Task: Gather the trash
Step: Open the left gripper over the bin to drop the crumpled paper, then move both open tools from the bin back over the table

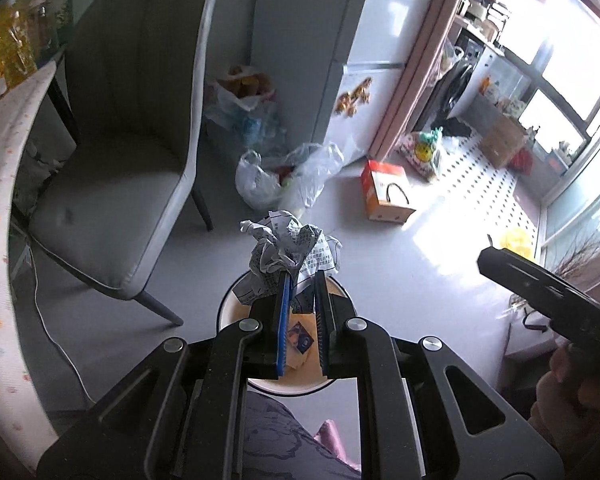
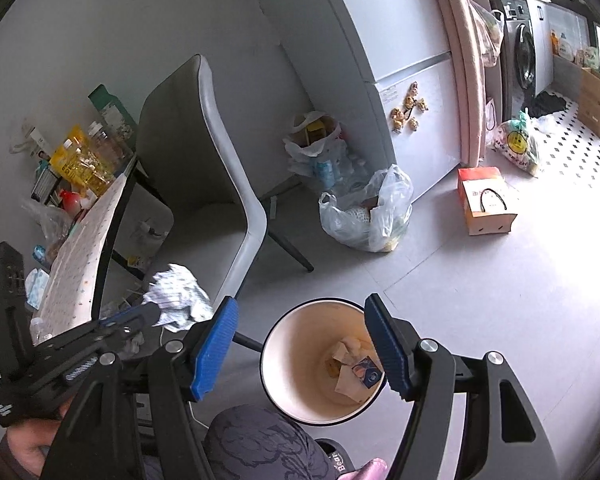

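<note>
A crumpled white paper printed with dark text [image 1: 290, 252], a cream-lined round bin [image 2: 300, 344], blue ribbed gripper pads [image 2: 214, 350], an orange-and-white carton [image 2: 486, 204].

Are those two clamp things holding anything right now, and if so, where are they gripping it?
The left gripper pinches a crumpled printed paper ball by its lower edge, above the bin. The right gripper is open and holds nothing.

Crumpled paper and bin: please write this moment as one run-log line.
left gripper: shut on crumpled paper | paper: above waste bin | right gripper: open, empty | bin: holds scraps
</note>
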{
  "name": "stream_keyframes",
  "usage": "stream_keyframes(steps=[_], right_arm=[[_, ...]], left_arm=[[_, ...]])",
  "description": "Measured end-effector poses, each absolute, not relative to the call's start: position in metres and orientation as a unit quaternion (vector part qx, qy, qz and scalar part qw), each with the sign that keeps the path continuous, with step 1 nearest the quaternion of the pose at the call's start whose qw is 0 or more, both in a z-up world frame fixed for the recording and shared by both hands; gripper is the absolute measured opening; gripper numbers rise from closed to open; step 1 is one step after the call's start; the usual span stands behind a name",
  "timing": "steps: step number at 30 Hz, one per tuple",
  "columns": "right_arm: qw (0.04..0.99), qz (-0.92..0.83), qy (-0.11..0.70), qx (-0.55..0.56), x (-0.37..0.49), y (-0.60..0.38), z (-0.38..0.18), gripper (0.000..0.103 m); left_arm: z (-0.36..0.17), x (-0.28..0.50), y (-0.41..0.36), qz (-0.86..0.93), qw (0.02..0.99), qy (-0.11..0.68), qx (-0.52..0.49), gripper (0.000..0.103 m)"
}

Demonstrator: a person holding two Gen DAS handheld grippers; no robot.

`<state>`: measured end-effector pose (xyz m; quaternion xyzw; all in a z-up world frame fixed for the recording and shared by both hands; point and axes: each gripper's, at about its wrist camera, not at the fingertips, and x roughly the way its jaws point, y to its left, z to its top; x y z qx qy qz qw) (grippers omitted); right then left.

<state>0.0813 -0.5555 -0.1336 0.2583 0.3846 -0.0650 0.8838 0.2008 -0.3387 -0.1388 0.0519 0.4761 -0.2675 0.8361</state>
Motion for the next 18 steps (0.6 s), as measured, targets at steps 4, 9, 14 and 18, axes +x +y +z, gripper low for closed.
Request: stream_keyframes(steps=[4,9,14,18], right_arm=[[0.880,-0.071,0.388,0.265,0.078,-0.561,-0.141,0.068],[0.877,-0.077,0.393,0.267,0.077,-0.562,-0.147,0.070],[0.878,-0.072,0.393,0.265,0.080,-0.558,-0.146,0.072],[0.878,-0.060,0.396,0.261,0.086,-0.545,-0.144,0.077]], left_arm=[[-0.145,0.205,-0.341,-0.262,0.836,0.481,0.039,0.047],[-0.139,0.204,-0.329,-0.250,0.846,0.470,0.032,0.069],[-0.120,0.203,-0.308,-0.237,0.861,0.451,0.015,0.082],[-0.099,0.200,-0.282,-0.225,0.875,0.429,0.000,0.092]])
